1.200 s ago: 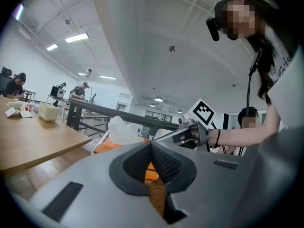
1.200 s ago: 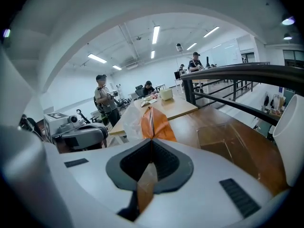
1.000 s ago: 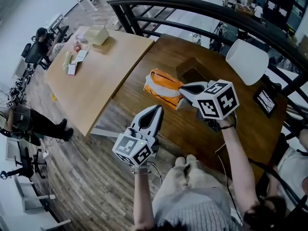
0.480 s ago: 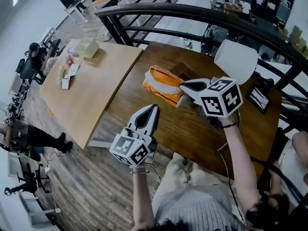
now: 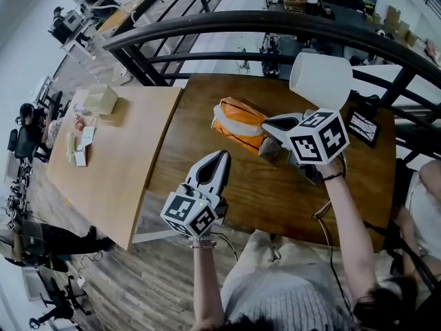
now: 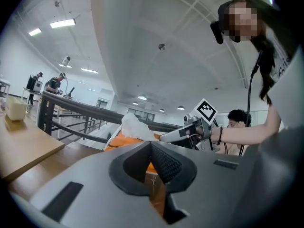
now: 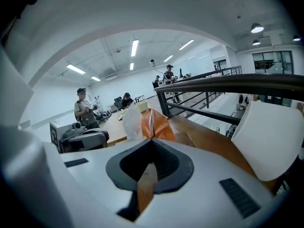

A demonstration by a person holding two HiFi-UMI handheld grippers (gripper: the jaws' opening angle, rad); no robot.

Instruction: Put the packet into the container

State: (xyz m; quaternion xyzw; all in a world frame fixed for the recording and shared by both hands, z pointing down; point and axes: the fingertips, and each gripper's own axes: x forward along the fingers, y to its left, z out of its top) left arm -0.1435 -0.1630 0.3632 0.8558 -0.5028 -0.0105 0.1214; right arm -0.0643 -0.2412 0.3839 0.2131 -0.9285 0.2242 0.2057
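– Above the counter [image 5: 275,192], your right gripper [image 5: 265,125] is clamped on one edge of the orange packet [image 5: 238,123].
– Yes. It looks light, soft and slippery, so hold that flat edge firmly. Your left gripper [image 5: 219,158] is closed, with nothing inside.

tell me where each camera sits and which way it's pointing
Head view: on the person's head, looking steeply down at the dark table; both forearms, the left gripper and the right gripper show.
Left gripper view: on the left gripper, looking along its closed, empty jaws toward the orange packet; the person's right arm shows.
Right gripper view: on the right gripper, looking along jaws clamped on the packet, toward the railing.
Shared: all three show the packet.
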